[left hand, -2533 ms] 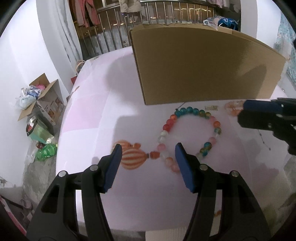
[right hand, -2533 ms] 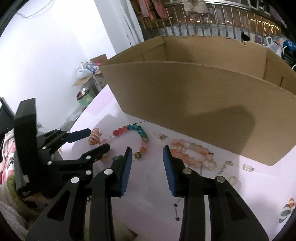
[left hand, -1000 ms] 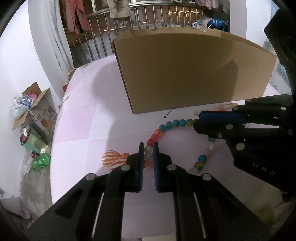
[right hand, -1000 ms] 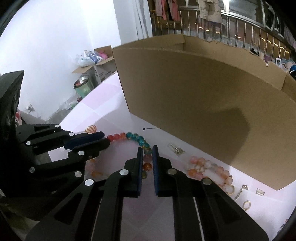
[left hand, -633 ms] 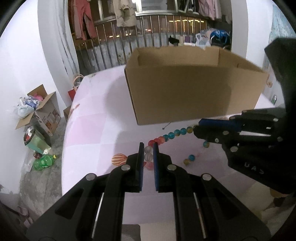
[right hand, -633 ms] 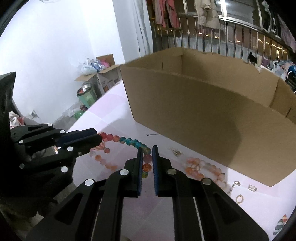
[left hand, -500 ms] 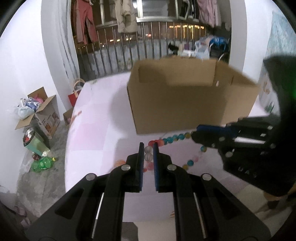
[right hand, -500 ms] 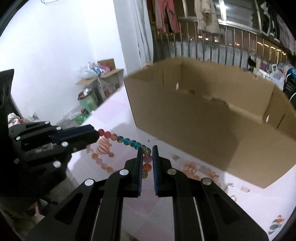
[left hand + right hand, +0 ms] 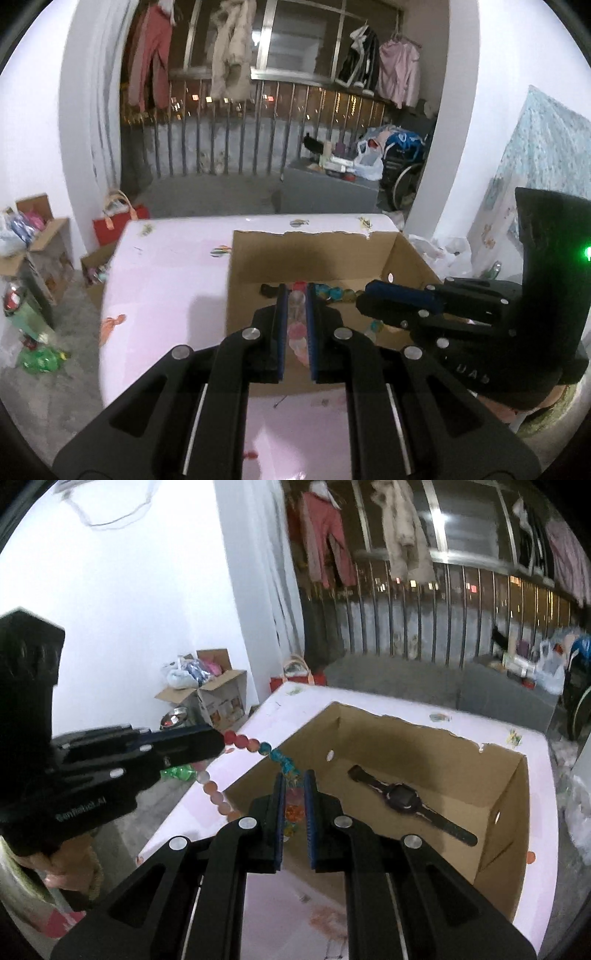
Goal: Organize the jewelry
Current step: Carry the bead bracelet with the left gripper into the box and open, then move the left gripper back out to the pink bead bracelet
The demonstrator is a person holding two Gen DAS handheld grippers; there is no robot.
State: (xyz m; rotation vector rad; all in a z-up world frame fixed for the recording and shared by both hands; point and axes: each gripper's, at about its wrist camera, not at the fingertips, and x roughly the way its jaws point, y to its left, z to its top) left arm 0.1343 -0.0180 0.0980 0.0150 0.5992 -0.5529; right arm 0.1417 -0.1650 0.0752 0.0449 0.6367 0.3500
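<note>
You hold both tongs up over the open box on the pink desk. Left tongs are pinched narrow on the bead string; pale and pink beads show between the blue pads in the left wrist view. Right tongs are also pinched narrow on the same string, with orange and teal beads between the pads. The string hangs stretched between the two tongs, red and teal beads running from the left tongs' tip across the box's near-left corner to the right tongs, and a loop of peach beads sags below the left tongs outside the box wall. In the left wrist view the right tongs sit just right of the left ones, above the box interior. A black watch lies flat on the box floor. Small blurred bits lie on the desk in front of the box; can't tell what.
</note>
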